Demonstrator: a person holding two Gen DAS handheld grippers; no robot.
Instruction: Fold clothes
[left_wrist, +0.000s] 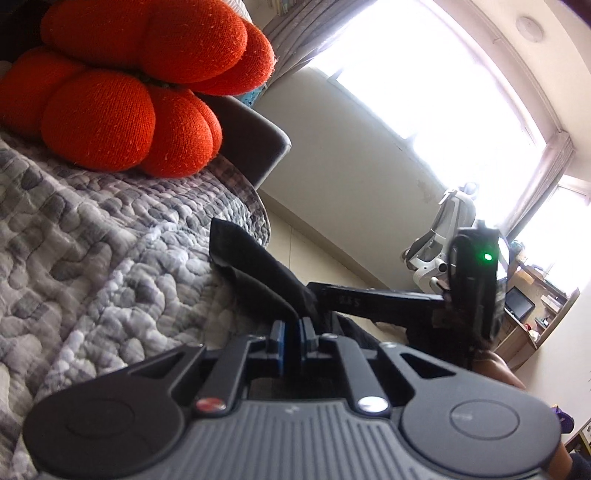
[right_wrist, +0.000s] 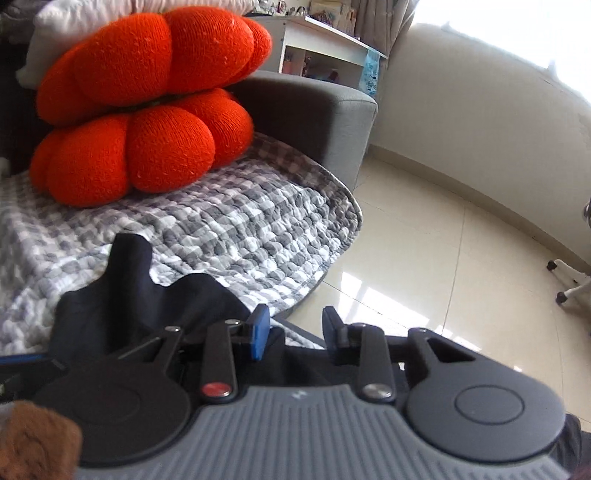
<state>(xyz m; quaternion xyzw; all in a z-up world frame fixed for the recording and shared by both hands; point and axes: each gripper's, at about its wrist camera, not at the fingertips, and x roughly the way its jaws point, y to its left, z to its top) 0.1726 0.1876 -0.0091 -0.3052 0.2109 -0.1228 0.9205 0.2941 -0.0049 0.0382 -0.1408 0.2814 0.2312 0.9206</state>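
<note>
My left gripper (left_wrist: 293, 332) was clenched on a fold of the dark garment (left_wrist: 258, 266); the cloth rose out from between the pads and stood as a ridge above the checked quilt (left_wrist: 92, 240). The garment lay at the near edge of the quilt, on the sofa (right_wrist: 314, 110), with two orange cushions (right_wrist: 147, 110) stacked at the far left, well apart from it. In the left wrist view my right gripper appeared to the right, reaching in beside the same cloth.

My right gripper (right_wrist: 295, 332) stood with its jaws apart, and no pad pressed on cloth. Dark fabric lay below and just left of the left pad (right_wrist: 260, 332), bunched and creased. To the right was bare tiled floor (right_wrist: 424, 258).

Assessment: folding was at an early stage. The garment was rumpled, with no flat panel or clean crease visible. One edge was secured; a second grip, spreading and every fold remained.
</note>
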